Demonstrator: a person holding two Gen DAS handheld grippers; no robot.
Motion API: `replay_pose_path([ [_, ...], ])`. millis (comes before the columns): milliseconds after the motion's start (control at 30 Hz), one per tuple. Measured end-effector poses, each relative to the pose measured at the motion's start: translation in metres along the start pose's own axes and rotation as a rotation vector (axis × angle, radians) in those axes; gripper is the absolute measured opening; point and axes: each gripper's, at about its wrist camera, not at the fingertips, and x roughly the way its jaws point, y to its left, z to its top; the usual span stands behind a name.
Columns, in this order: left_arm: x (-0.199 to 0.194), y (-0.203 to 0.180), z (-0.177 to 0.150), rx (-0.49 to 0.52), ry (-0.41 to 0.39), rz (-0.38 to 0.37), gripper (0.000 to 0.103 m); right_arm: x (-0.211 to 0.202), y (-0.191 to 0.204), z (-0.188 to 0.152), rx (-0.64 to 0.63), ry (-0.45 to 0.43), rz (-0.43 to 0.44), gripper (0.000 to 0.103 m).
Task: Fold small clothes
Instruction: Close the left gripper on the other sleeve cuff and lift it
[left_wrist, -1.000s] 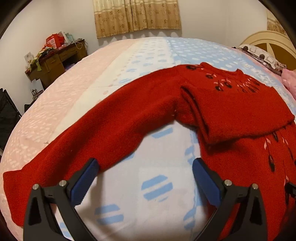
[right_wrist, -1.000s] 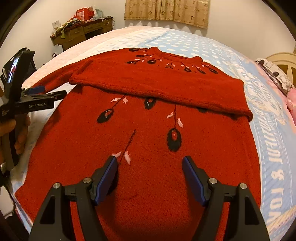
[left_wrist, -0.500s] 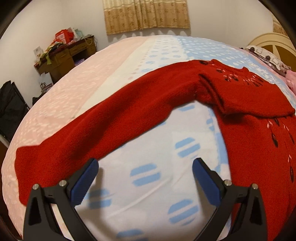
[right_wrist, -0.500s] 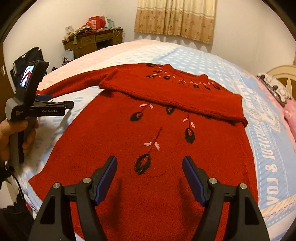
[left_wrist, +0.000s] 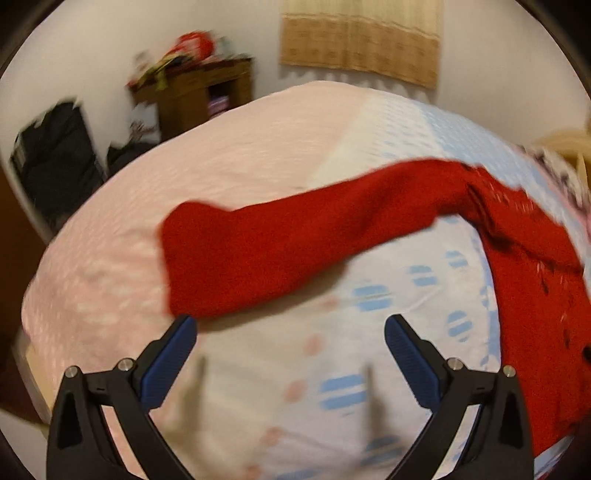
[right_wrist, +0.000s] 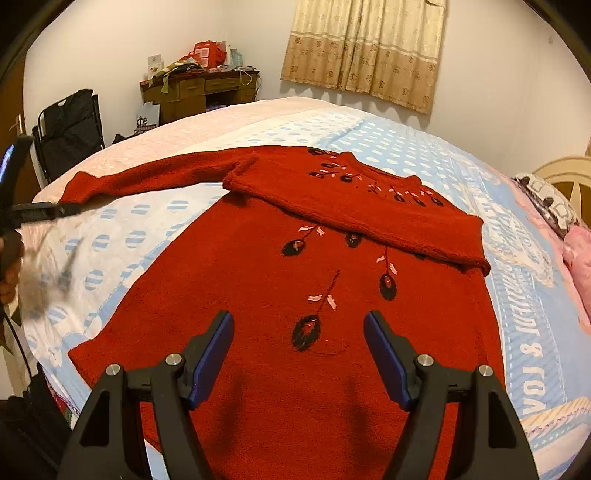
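Note:
A red knitted sweater (right_wrist: 295, 280) with black and pink flower stitching lies flat on the bed. One sleeve is folded across its chest (right_wrist: 354, 206). The other sleeve (right_wrist: 147, 177) stretches out to the left, its cuff (left_wrist: 192, 258) near the bed's edge. My left gripper (left_wrist: 290, 332) is open and empty, hovering just short of that cuff; it also shows at the left edge of the right wrist view (right_wrist: 44, 212). My right gripper (right_wrist: 298, 332) is open and empty above the sweater's lower body.
The bed (right_wrist: 443, 155) has a blue-and-white dotted sheet and a pink quilt part (left_wrist: 221, 155) on the left. A cluttered wooden desk (right_wrist: 199, 88) and a black bag (right_wrist: 70, 129) stand by the far wall. Pillows (right_wrist: 550, 206) lie at the right.
My left gripper has swung left along the outstretched sleeve to its cuff. My right gripper has drawn back and up from the sweater body. Both stay open.

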Motion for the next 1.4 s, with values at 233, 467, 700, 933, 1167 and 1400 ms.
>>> replay_pose_path([
  [233, 0.009, 0.043, -0.001, -0.348, 0.047, -0.193, 0.102, -0.002, 0.016, -0.003, -0.061, -0.008, -0.017, 0.073],
  [467, 0.034, 0.040, -0.001, -0.516, 0.051, -0.292, 0.100, -0.001, 0.022, -0.005, -0.089, -0.015, -0.030, 0.073],
  [700, 0.045, 0.044, 0.011, -0.559, -0.020, -0.283, 0.074, -0.001, 0.022, -0.006, -0.096, -0.027, -0.032, 0.073],
  [933, 0.060, 0.068, 0.009, -0.598, -0.013, -0.343, 0.006, 0.002, 0.025, -0.009, -0.111, -0.019, -0.034, 0.073],
  [1167, 0.038, 0.056, 0.041, -0.536, -0.099, -0.337, 0.005, 0.002, 0.019, -0.008, -0.083, -0.028, -0.023, 0.073],
  [1400, 0.026, 0.023, 0.082, -0.477, -0.156, -0.398, 0.005, -0.004, -0.002, -0.003, -0.037, -0.041, -0.012, 0.073],
])
